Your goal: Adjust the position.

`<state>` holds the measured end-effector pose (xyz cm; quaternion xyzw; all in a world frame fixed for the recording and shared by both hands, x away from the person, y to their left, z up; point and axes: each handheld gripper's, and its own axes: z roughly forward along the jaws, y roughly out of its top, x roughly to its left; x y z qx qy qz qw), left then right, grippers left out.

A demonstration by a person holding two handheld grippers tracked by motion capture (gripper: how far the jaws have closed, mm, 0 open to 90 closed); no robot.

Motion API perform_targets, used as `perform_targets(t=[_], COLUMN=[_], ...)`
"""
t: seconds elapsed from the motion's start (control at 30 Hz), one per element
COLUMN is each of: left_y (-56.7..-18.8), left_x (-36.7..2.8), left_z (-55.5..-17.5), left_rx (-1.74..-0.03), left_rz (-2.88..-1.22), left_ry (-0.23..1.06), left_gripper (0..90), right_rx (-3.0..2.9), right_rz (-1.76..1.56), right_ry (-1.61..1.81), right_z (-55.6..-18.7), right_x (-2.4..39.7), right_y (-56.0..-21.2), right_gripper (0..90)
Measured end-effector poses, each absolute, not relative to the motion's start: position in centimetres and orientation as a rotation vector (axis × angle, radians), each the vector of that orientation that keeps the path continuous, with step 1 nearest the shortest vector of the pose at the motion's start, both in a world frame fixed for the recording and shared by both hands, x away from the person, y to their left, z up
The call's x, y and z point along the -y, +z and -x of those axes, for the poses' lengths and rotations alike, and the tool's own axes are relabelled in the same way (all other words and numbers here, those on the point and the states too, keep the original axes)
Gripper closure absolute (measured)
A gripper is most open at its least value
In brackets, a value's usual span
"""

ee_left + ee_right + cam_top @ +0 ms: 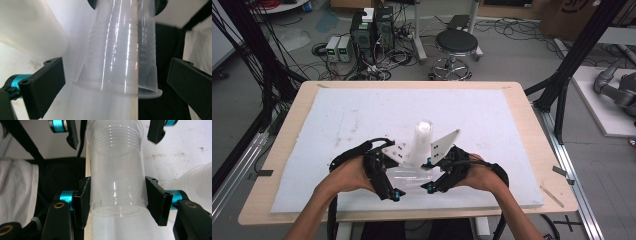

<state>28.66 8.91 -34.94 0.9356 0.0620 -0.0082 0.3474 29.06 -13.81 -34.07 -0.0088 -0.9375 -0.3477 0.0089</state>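
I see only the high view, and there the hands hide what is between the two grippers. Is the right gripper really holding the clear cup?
Observer: Yes. In the right gripper view, the right gripper is shut on the clear cup, with its pads pressing near the cup's base.
Operator: And the left gripper, does it grip the cup too?
Observer: No. The left gripper is open, and its jaws stand apart from the cup's rim end on both sides.
Operator: Is something inside the cup?
Observer: It looks empty. I see straight through its wall.
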Motion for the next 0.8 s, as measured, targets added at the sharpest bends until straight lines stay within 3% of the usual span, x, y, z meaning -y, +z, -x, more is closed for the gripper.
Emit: perform_targets(t=[0.3, 0.57, 0.8], left_y=[-36.4, -38.4, -39.9], left_x=[-12.8, -14.1, -14.4], left_z=[-27.9, -27.2, -26.9], left_rx=[-0.259, -0.300, -0.277], left_rz=[-2.043, -1.841, -1.721], left_ry=[0.003, 0.057, 0.010], left_gripper=[1.7, 1.7, 1.7], right_rx=[2.793, 2.648, 2.503], right_rz=[0.115, 0.175, 0.156], right_ry=[-1.404, -1.624, -1.782], right_z=[-28.9, -28.7, -28.5], right_x=[16.5, 18.0, 18.6], right_y=[-35.1, -36.7, -38.1], right_gripper=[42.3, 42.3, 42.2])
